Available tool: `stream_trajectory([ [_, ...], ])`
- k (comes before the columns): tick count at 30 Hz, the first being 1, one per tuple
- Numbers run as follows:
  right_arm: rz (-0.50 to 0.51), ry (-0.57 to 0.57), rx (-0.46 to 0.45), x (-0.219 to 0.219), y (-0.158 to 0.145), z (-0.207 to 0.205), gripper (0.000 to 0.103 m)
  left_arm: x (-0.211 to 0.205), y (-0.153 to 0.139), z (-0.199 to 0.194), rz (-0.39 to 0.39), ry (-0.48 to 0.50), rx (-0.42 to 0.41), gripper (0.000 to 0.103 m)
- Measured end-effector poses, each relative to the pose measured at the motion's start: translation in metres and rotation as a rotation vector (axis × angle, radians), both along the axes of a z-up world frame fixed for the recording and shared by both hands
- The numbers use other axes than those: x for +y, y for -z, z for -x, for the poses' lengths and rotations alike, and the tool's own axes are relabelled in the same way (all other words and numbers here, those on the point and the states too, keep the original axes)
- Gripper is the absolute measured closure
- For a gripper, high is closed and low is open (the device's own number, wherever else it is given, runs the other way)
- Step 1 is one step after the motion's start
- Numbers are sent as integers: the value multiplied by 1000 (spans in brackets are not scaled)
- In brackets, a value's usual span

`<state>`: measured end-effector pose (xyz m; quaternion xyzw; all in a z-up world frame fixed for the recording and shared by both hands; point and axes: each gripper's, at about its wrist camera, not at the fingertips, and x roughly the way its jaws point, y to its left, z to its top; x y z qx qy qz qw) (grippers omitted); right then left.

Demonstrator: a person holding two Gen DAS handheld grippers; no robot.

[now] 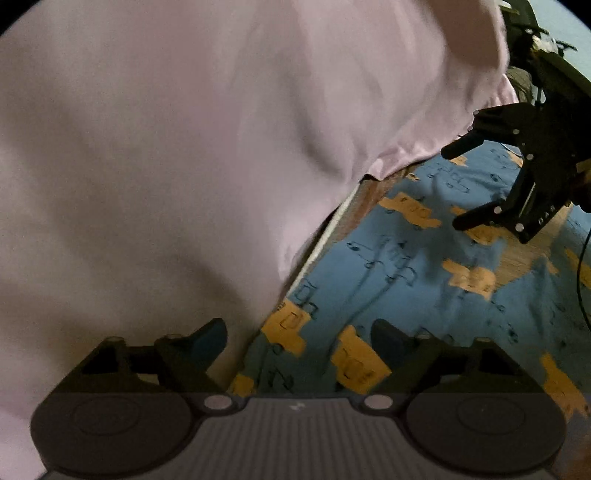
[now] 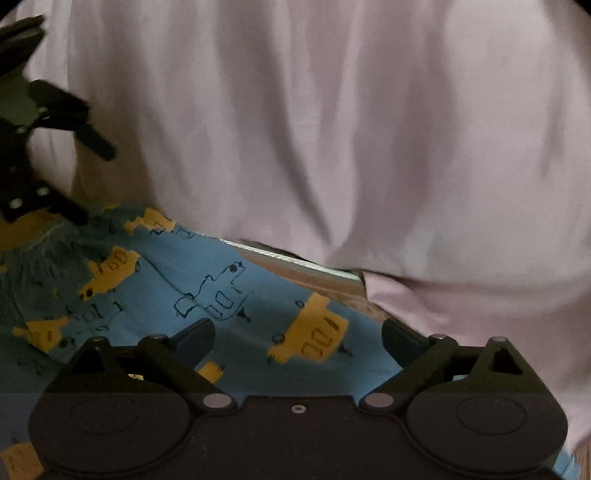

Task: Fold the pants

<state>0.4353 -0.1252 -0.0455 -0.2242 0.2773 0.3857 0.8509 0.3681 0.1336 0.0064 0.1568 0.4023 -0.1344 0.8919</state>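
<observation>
Blue pants (image 1: 388, 258) printed with yellow trucks lie spread on a wooden table (image 1: 517, 254). My left gripper (image 1: 301, 339) hovers open just above them near the table's edge, with nothing between its fingers. In the left wrist view my right gripper (image 1: 455, 187) hangs open over the far part of the pants. The right wrist view shows the pants (image 2: 184, 280) below my open right gripper (image 2: 297, 334), which holds nothing. At its left edge my left gripper (image 2: 94, 184) stands open above a bunched, gathered part of the pants.
A person's pale pink shirt (image 1: 184, 147) fills most of both views (image 2: 332, 129), close behind the table's white-trimmed edge (image 2: 295, 260). A black cable (image 1: 580, 280) runs down the right side. Dark clutter (image 1: 528, 29) sits far back at the upper right.
</observation>
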Motion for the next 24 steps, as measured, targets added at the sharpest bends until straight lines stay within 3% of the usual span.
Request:
stream_trajectory([
  [5, 41, -68, 24, 21, 5, -29, 13, 17, 6, -12, 86, -42, -2, 17],
  [7, 45, -74, 43, 29, 8, -40, 14, 22, 9, -17, 105, -74, 5, 22],
  [9, 47, -75, 55, 34, 13, -49, 25, 30, 13, -20, 131, -119, 27, 32],
  [15, 50, -72, 76, 41, 23, -65, 36, 38, 26, -31, 121, -157, 80, 66],
  [18, 60, -81, 86, 40, 25, -70, 46, 42, 29, -37, 119, -175, 111, 71],
  [20, 67, -90, 104, 40, 25, -73, 47, 43, 31, -39, 114, -173, 121, 76],
  [24, 92, -109, 158, 42, 25, -82, 47, 38, 37, -42, 74, -161, 155, 97],
])
